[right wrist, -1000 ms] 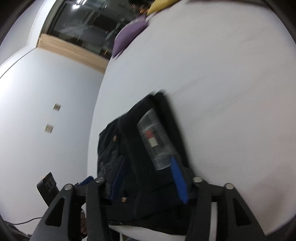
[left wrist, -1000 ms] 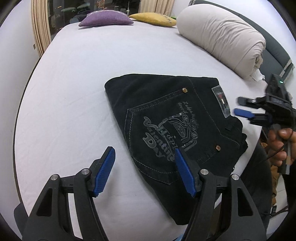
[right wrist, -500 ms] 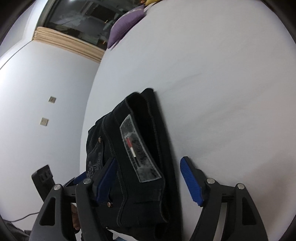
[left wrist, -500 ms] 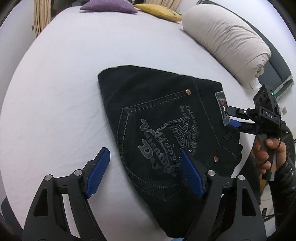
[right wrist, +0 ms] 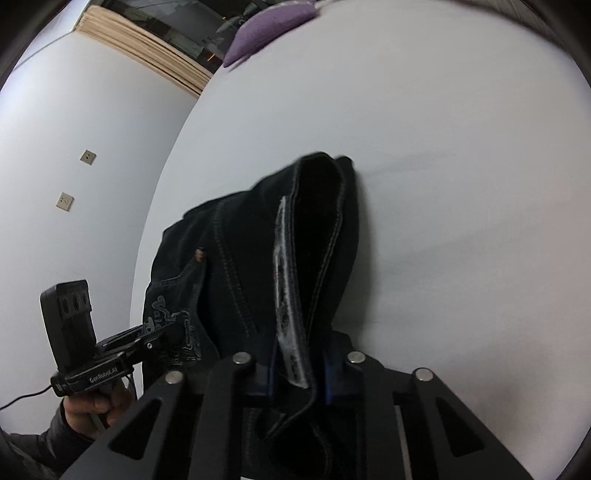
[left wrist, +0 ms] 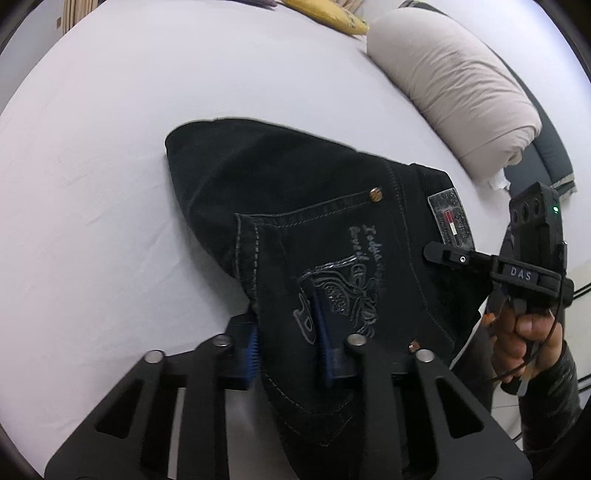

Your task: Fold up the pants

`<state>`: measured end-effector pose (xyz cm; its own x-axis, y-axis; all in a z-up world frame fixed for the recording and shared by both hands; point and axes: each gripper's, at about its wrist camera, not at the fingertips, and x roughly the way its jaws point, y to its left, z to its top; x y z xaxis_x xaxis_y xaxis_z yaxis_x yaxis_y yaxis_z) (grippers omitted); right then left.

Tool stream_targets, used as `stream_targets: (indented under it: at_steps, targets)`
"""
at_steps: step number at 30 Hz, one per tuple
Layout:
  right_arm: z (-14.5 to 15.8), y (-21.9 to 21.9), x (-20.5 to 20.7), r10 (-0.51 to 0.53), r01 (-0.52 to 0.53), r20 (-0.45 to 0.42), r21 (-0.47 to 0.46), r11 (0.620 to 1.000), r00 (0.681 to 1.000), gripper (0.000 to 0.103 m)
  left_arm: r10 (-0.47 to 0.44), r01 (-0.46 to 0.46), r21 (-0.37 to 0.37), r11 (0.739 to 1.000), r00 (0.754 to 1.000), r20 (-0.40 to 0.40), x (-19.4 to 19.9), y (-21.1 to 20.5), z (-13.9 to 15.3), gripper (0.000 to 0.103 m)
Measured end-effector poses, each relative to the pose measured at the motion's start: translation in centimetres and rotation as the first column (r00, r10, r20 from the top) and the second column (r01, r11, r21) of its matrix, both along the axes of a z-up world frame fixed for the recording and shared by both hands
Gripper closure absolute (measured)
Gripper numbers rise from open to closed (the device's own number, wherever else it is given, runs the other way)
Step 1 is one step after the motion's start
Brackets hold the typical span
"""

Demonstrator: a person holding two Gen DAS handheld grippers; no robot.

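Note:
Black folded jeans (left wrist: pixel 295 206) with grey back-pocket embroidery and a grey waistband patch lie on a white bed. My left gripper (left wrist: pixel 286 332) is shut on the near pocket edge of the jeans. My right gripper (right wrist: pixel 299 369) is shut on the waistband by the patch (right wrist: pixel 291 354); it also shows in the left wrist view (left wrist: pixel 443 254) at the jeans' right edge. The cloth bunches up between both pairs of blue pads. The left gripper shows at lower left in the right wrist view (right wrist: pixel 147 339).
The white bed sheet (left wrist: pixel 110 184) spreads to the left and far side. A rolled beige duvet (left wrist: pixel 454 85) lies at the right. A yellow cushion (left wrist: pixel 328 14) and a purple cushion (right wrist: pixel 269 26) sit at the far end. A white wall (right wrist: pixel 92 147) is beside the bed.
Both grippers were open over the jeans; they have moved in and shut on the cloth, left on the pocket edge, right on the waistband. The grasped edges have lifted.

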<state>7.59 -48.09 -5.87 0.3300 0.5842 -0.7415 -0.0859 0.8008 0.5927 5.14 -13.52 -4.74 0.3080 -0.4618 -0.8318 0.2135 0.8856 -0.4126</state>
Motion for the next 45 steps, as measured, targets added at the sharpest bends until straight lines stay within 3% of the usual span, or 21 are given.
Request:
stream_targets:
  at_steps: [4,7,12,15,19,23,24,25,27,29,32,34,36,38,40,42,45]
  targets:
    - [2.8,1.0,-0.3,0.004,-0.004,0.058,0.003,1.000,0.998,0.086,0.005,-0.005,-0.044,0.999,1.000,0.021,0.3,0.9,1.2,0.085]
    - [5.5,2.0,0.5,0.023,-0.026,0.118,0.019,0.999,0.993,0.086,0.027,-0.022,-0.055,0.998,0.996,0.086,1.5,2.8,3.9,0.085]
    - [6.9,4.3,5.8,0.029,-0.041,0.156,0.076,0.996,0.987,0.086,0.042,-0.043,0.004,0.999,0.983,0.180,7.1,6.6,6.7,0.085]
    - [6.4,6.4,10.4,0.032,-0.047,0.151,0.097,0.994,0.988,0.086,0.044,-0.053,0.036,0.998,0.978,0.202,11.4,8.4,6.5,0.085]
    - [5.0,8.3,15.8,0.012,-0.028,0.131,0.120,0.992,0.991,0.086,0.054,-0.060,0.026,0.998,0.979,0.194,16.5,10.9,4.8,0.085]
    - [1.6,8.5,20.0,-0.027,0.019,0.061,0.130,0.991,0.998,0.083,0.055,-0.061,0.032,0.998,0.988,0.146,20.1,13.2,1.2,0.078]
    - [0.0,8.2,20.7,-0.047,0.045,0.016,0.134,0.990,0.999,0.078,0.071,-0.073,0.018,0.997,0.989,0.128,20.5,13.8,-0.1,0.076]
    - [-1.5,7.8,21.0,-0.056,0.058,-0.016,0.143,0.988,0.998,0.068,0.081,-0.083,0.008,0.997,0.989,0.125,20.5,14.2,-0.9,0.068]
    - [-3.5,6.6,20.7,-0.070,0.074,-0.024,0.222,0.972,0.997,0.068,0.101,-0.101,-0.009,0.995,0.986,0.135,20.1,15.1,-2.2,0.058]
    - [-3.9,5.8,19.9,-0.074,0.070,0.002,0.289,0.955,0.997,0.066,0.116,-0.111,-0.046,0.993,0.981,0.153,19.6,15.8,-2.6,0.053]
    - [-3.3,5.0,18.4,-0.101,0.092,0.019,0.279,0.956,0.995,0.056,0.153,-0.150,-0.030,0.988,0.973,0.171,18.2,16.5,-1.7,0.050]
    - [-2.0,4.1,17.2,-0.174,0.163,0.023,0.247,0.955,0.985,0.036,0.186,-0.192,0.004,0.981,0.955,0.232,16.2,16.6,0.2,0.049]
    - [-0.4,3.2,15.1,-0.241,0.229,0.056,0.174,0.958,0.969,0.027,0.187,-0.215,0.051,0.975,0.925,0.330,13.5,16.1,2.9,0.035]
    - [2.4,3.4,12.4,-0.267,0.256,0.141,0.093,0.962,0.953,0.027,0.169,-0.254,0.127,0.959,0.869,0.465,10.1,13.7,6.5,0.014]
    - [4.8,3.5,10.5,-0.271,0.267,0.227,0.050,0.962,0.935,0.025,0.155,-0.306,0.171,0.937,0.800,0.580,6.5,12.4,9.6,0.000]
    - [8.5,4.3,7.2,-0.277,0.292,0.361,0.015,0.956,0.891,0.018,0.158,-0.378,0.199,0.904,0.729,0.666,3.0,11.1,12.7,0.000]
    - [14.2,5.8,2.2,-0.286,0.353,0.564,-0.009,0.936,0.775,0.000,0.166,-0.448,0.217,0.867,0.671,0.722,-0.9,9.6,16.5,0.000]
